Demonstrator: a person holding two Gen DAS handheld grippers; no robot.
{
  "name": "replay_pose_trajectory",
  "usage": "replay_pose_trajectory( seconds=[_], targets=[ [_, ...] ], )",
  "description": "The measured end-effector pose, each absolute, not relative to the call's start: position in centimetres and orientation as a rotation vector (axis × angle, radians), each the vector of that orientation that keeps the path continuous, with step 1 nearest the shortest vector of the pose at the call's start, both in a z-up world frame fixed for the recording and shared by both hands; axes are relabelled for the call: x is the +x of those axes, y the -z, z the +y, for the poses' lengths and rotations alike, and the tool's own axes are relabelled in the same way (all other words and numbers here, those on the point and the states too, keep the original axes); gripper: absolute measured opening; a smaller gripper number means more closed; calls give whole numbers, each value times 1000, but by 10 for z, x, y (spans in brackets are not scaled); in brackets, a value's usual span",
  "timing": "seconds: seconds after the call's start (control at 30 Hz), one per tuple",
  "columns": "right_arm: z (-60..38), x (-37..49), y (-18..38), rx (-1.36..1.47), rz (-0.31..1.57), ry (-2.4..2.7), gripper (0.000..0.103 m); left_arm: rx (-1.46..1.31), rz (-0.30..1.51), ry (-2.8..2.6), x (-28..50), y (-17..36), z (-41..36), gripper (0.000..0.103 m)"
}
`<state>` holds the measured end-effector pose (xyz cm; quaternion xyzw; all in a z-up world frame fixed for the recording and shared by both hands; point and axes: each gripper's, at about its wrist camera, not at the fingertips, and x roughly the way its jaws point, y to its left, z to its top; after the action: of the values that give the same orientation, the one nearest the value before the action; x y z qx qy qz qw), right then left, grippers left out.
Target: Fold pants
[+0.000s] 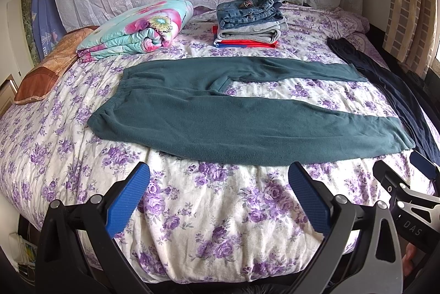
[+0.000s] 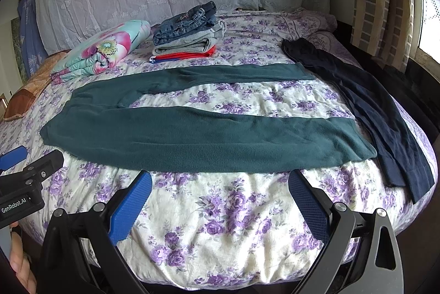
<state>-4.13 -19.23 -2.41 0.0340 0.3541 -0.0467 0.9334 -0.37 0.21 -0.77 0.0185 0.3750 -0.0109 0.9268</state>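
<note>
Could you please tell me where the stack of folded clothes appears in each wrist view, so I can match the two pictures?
Left wrist view: the stack sits upper centre, right of the rolled floral quilt.
Right wrist view: the stack sits upper left of centre, again right of the quilt.
Shared landmark: the green pants, spread flat in front of the stack.

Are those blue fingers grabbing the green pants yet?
Apart. In the left wrist view, bare flowered sheet shows between the open left gripper and the green pants. The right wrist view shows the same for the right gripper.
</note>
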Motion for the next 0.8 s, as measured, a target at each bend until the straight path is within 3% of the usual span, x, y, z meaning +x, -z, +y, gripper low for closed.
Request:
replay_pose_trajectory(
  seconds=[0.63,0.8],
  targets=[
    [-189,-40,28,72,734,90,99,32,791,18,1,17,10,98],
    [-196,-41,33,85,753,101,99,-53,971,77,38,43,43,98]
  ],
)
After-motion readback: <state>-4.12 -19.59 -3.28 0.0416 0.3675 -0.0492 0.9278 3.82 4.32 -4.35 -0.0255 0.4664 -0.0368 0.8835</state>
